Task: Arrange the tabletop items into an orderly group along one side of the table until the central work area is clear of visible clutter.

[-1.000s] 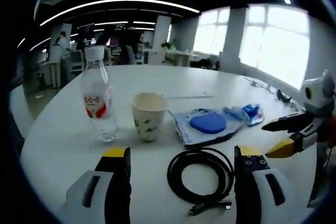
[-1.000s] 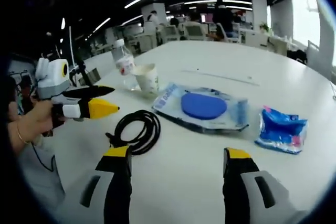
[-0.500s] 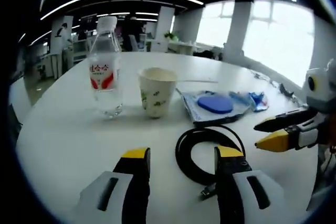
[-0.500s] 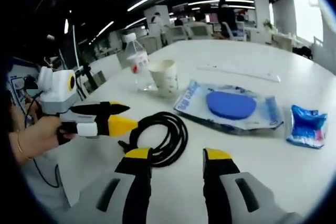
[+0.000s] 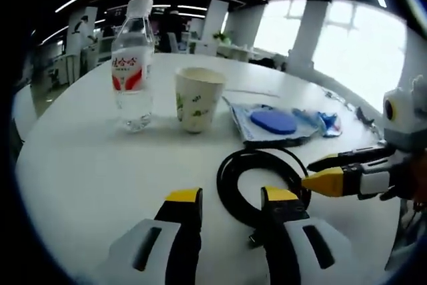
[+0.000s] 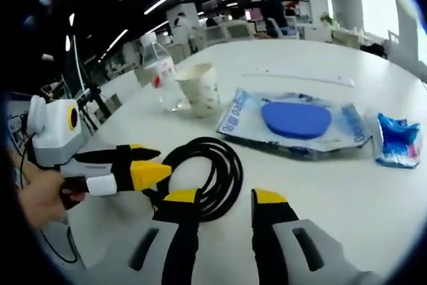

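Both grippers closer to black cable coil [image 5: 259, 181] than a second ago. Left gripper [image 5: 231, 199] and right gripper [image 6: 224, 197] released, narrower gaps, grasping nothing. On white table [image 5: 80, 165]: one bottle [image 5: 131, 65], one paper cup [image 5: 195, 99], one blue-disc pouch [image 6: 297, 121], one blue packet [image 6: 399, 141].

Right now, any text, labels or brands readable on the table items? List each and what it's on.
Water bottle: red-and-white label with characters, too blurred to read.
Paper cup: a green printed pattern, no legible words.
Clear flat package around the blue disc: blue print along one edge, too blurred to read.
Small blue packet: red and white markings, unreadable.
Nothing can be quoted.
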Demonstrator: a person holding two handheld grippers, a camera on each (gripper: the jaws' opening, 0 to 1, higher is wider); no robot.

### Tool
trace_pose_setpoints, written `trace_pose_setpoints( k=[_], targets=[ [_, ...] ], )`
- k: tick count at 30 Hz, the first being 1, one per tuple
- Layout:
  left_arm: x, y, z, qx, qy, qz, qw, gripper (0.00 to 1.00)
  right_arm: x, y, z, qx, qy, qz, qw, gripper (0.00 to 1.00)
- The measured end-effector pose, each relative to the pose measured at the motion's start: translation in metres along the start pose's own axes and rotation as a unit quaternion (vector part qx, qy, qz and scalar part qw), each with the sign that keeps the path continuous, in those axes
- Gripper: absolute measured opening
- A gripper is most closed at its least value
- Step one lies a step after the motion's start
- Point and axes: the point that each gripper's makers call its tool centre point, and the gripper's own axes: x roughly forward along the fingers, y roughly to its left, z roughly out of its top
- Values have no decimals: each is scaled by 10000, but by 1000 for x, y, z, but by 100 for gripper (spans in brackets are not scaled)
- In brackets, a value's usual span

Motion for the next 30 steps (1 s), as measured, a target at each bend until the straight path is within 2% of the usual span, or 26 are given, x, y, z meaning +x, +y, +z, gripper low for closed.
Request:
trace_pose_setpoints(
  k=[4, 8, 14, 23, 30],
  targets=[
    [4, -1, -6, -39, 77, -20, 10000, 27, 7, 3, -2, -31, 57, 0, 10000, 24],
    [5, -2, -6, -72, -6, -18, 10000, 22, 11, 5, -4, -12, 71, 2, 10000, 24],
    [6, -4, -6, -114, 1, 8, 9999, 19, 13, 5, -4, -17, 50, -87, 9999, 24],
    [7, -2, -6, -277, -47, 251, 9993, 16, 16, 5, -4, 50, 69, -343, 9994, 22],
    [5, -2, -5, -354, -166, 385, 9985, 9, 14, 3, -8, 357, 173, -468, 9981, 16]
  ],
)
